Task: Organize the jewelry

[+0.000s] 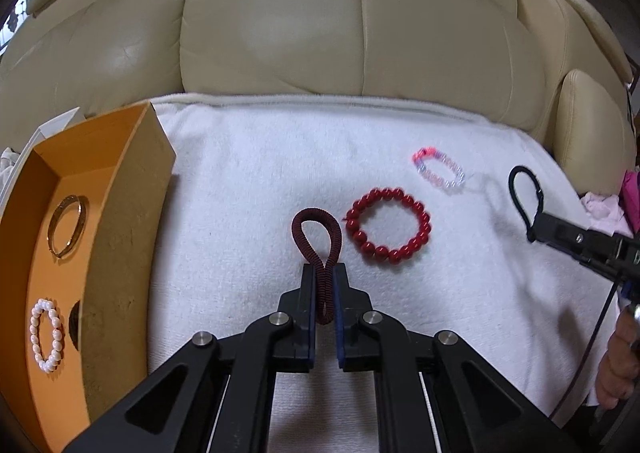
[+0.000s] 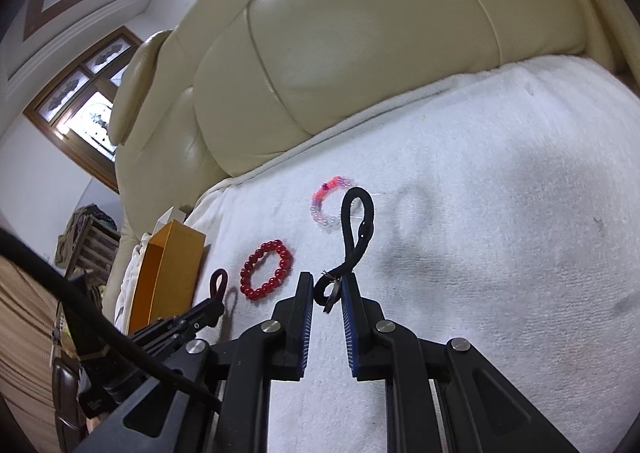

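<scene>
Jaws of our left gripper [image 1: 324,273] pinched the coiled maroon band [image 1: 318,237]; right gripper [image 2: 327,285] pinched the black cord [image 2: 358,221]. We needed firm grips, then the orange box [image 1: 132,181] left of the jaws.

Dk maroon coil band [image 1: 318,249], red bead bracelet [image 1: 387,229], black loop [image 1: 525,193], orange box [image 1: 132,157], white towel [image 1: 280,173].

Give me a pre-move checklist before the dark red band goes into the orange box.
1. left gripper shut on dark red band: ok.
2. right gripper shut on black cord loop: ok.
3. orange box open, bare floor between gold bangle and pearl bracelet: ok.
4. red bead bracelet apart from the band: ok.
5. Band lifted off the white towel: cannot tell.
</scene>
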A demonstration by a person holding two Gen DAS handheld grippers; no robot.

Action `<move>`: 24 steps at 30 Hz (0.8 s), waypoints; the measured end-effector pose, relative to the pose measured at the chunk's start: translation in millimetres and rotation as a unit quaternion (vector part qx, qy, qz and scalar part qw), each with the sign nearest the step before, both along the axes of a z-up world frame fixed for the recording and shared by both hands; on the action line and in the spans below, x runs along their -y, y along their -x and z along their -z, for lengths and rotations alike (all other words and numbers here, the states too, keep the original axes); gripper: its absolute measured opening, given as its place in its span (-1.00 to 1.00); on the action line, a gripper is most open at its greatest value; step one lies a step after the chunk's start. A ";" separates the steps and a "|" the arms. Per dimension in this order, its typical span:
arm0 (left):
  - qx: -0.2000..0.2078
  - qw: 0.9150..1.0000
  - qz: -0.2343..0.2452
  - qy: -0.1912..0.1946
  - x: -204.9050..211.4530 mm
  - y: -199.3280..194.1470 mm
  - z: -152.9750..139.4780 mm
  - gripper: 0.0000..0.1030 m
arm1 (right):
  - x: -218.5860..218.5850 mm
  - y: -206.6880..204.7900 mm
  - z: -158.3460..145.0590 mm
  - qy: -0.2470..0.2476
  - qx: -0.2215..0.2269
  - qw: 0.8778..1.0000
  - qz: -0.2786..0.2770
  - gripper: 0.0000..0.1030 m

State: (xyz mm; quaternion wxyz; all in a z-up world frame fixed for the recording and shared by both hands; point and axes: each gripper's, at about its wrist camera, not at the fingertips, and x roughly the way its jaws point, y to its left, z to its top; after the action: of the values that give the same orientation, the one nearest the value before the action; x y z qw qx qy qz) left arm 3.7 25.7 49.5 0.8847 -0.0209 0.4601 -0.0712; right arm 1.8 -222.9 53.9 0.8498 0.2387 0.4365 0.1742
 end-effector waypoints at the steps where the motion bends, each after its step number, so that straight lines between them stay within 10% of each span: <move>1: 0.005 1.000 0.000 0.002 -1.6 -0.2 -2.4 -0.85 | -2.0 1.5 -1.9 0.004 0.006 1.000 -0.005 -0.70; 24: 0.113 0.991 -0.052 -0.045 -29.6 74.0 -67.2 -0.85 | -73.6 37.3 -18.1 0.026 0.053 0.995 -0.082 -0.70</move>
State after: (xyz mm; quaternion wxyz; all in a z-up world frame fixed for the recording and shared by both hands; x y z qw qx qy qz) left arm -70.4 55.3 116.6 0.9336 0.0030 0.3582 -0.0065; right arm -35.5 -149.2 72.0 0.8608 0.1701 0.4132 0.2437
